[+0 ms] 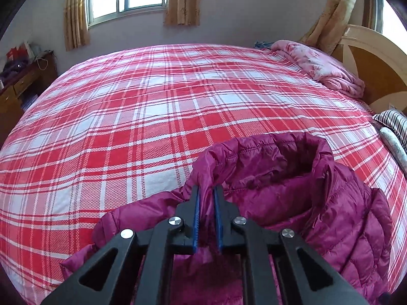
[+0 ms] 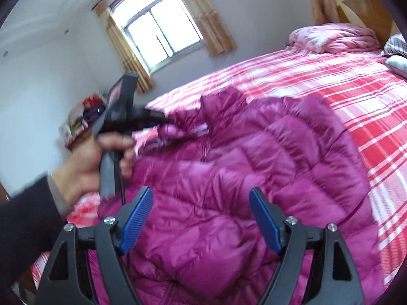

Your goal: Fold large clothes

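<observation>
A magenta quilted down jacket [image 2: 229,167] lies crumpled on the red and white plaid bed [image 2: 343,96]. In the left wrist view the jacket [image 1: 292,193] fills the lower right, its collar standing open. My left gripper [image 1: 206,190] is shut on a fold of the jacket near the collar; it also shows in the right wrist view [image 2: 168,122], held by a hand at the jacket's left edge. My right gripper [image 2: 201,200] is open and empty, hovering just above the jacket's middle.
A pink floral quilt [image 1: 323,63] is bunched at the head of the bed by the wooden headboard [image 1: 368,58]. Striped pillows [image 1: 394,124] lie at the right. A wooden dresser [image 1: 20,84] with clutter stands left of the bed. Plaid sheet [image 1: 127,127] stretches beyond the jacket.
</observation>
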A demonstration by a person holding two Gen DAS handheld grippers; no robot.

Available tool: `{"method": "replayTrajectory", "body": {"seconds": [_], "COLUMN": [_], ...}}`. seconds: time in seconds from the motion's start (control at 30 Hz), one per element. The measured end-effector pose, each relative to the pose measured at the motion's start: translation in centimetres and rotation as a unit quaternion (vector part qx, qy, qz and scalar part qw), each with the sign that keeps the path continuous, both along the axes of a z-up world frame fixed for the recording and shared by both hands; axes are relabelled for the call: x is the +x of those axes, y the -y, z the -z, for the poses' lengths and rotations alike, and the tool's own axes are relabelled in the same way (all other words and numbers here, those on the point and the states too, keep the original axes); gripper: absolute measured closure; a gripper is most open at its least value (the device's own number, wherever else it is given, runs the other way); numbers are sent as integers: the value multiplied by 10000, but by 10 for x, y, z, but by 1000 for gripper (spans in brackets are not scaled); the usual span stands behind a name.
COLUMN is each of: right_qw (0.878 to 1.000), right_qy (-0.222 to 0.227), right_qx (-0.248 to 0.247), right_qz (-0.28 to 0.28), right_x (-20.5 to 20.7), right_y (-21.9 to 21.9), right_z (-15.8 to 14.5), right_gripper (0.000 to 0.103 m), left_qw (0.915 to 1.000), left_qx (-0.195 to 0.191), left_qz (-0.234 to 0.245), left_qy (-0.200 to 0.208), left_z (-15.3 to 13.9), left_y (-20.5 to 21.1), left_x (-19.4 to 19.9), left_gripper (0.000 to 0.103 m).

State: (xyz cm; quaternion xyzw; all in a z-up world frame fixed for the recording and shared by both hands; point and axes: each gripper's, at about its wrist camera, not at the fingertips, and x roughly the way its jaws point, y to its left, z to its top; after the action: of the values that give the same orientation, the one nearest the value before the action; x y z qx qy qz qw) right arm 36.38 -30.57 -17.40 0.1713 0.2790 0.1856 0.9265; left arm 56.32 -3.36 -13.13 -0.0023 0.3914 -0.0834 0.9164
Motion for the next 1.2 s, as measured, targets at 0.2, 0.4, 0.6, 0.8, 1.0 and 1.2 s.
{"method": "replayTrajectory", "body": {"seconds": [0.2, 0.4, 0.6, 0.8, 1.0, 1.2], "right_qw": [9983, 9959, 9925, 9782, 9705, 9729], "right_qy": [-90, -671, -1122, -1645, -1565, -1521], "right_qx": [-541, -539, -426, -1265, -1832, -1741], "right_qz": [194, 280, 221, -78, -82, 55], "right_x": [64, 153, 227, 260, 232, 208], "right_y": [8, 15, 5, -21, 2, 35], "right_z": [-34, -48, -48, -26, -12, 3], "right_gripper": [21, 21, 21, 49, 90, 93], "left_qw": [9998, 9986, 9982, 9977, 9973, 9976], "left_qx": [-166, -444, -470, -325, -469, -525], "left_qz": [110, 207, 303, 416, 367, 194], "left_qy": [101, 178, 193, 426, 425, 397], "left_z": [4, 5, 9, 4, 4, 10], "left_y": [-6, -21, -25, -28, -37, -37], "left_x": [-19, -32, -38, -49, -51, -55], "left_gripper": [95, 95, 96, 96, 96, 95]}}
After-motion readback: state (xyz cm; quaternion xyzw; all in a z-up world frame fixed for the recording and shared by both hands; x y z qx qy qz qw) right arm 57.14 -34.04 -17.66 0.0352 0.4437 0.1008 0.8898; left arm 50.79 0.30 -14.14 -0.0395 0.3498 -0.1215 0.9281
